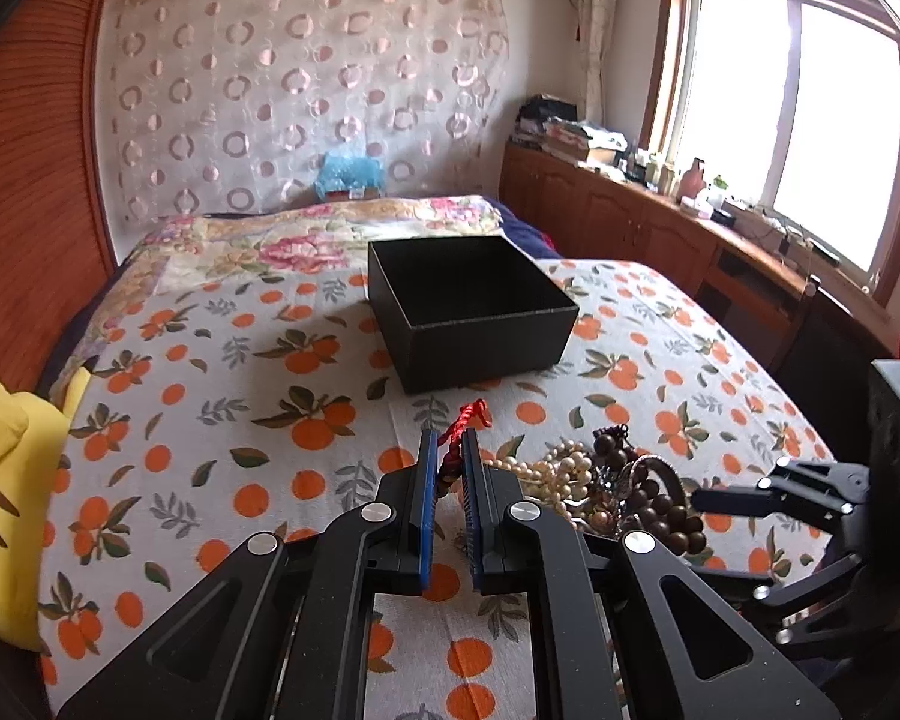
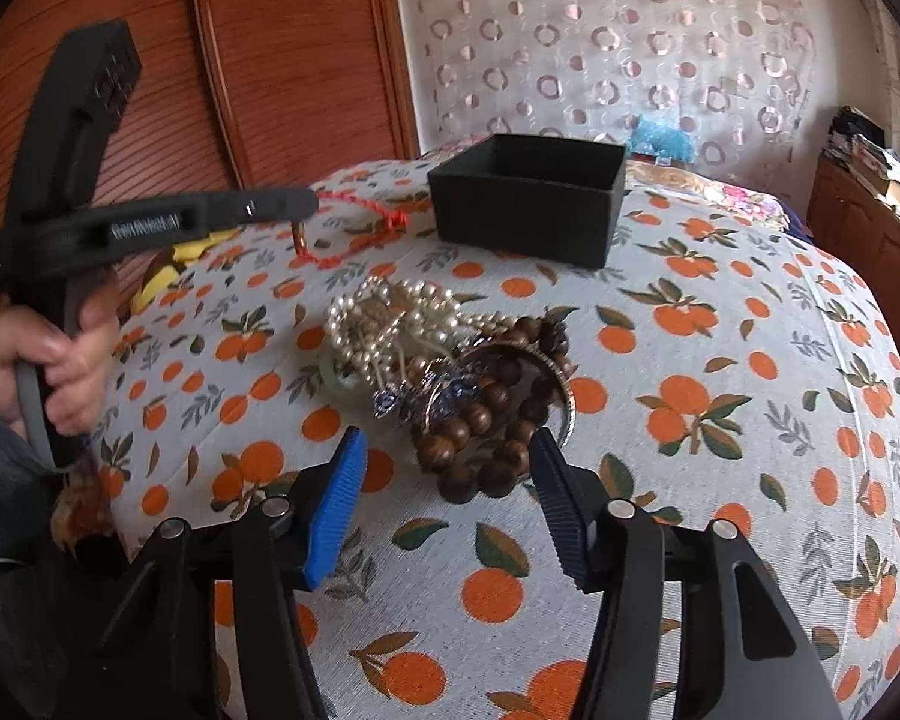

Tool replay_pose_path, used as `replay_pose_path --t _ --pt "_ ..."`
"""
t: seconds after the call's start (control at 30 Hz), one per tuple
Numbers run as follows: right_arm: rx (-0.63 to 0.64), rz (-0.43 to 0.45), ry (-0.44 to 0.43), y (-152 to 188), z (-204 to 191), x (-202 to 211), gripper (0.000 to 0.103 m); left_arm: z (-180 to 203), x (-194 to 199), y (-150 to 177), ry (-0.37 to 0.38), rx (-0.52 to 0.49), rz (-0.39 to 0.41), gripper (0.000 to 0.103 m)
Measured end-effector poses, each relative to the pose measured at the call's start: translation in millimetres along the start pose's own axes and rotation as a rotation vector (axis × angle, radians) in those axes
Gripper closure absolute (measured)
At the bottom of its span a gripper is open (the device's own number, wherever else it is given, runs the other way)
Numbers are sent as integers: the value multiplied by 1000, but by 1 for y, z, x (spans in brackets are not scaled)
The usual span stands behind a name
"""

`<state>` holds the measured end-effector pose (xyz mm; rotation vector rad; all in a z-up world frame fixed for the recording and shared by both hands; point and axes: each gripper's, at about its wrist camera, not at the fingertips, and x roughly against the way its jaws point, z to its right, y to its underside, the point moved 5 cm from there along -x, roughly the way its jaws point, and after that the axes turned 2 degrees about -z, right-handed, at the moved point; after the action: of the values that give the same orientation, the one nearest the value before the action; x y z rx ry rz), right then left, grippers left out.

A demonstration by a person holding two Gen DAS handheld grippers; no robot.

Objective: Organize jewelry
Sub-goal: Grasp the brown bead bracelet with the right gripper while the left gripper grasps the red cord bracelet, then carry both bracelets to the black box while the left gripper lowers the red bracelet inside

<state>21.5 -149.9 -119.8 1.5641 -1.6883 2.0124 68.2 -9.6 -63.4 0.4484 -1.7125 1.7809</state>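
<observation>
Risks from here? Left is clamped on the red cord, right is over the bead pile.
1. The left gripper pinches only a thin stretch of the red cord; the rest trails on the bedspread and may snag or slip before reaching the black box.
2. The wooden bead bracelet between the right gripper fingers is tangled with the pearl strands and a metal bangle; closing could drag the whole pile.

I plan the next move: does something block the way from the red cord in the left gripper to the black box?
Nothing visible does. Only bare bedspread lies between red cord and black box.
</observation>
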Motion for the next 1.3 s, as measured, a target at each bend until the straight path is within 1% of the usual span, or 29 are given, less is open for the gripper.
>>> replay_pose_path --t 0.13,0.2,0.33,0.4,0.43,0.5,0.57,0.67,0.93,1.3 --pt "36 -14 27 0 -5 -4 45 0 4 1 5 5 5 96" --pt "49 -18 50 -1 -3 -6 49 1 2 3 8 5 0 96" --pt "65 -27 85 -1 3 -9 62 1 -2 6 10 9 -9 96" --pt "64 -35 81 -1 4 -11 70 1 -3 8 14 10 -15 96" --pt "71 -36 82 0 4 -11 71 2 -4 9 14 9 -18 96" --pt "65 -34 70 0 6 -10 82 2 -5 10 17 12 -19 96" --pt "63 -19 67 -1 6 -6 85 2 -6 11 17 12 -20 96" --pt "59 7 52 -8 9 2 88 2 -6 11 16 11 -18 96" --pt "57 86 48 -42 22 31 88 6 -7 6 14 -2 -8 96" --pt "109 194 77 -93 25 68 88 8 -6 -22 14 -25 25 96"
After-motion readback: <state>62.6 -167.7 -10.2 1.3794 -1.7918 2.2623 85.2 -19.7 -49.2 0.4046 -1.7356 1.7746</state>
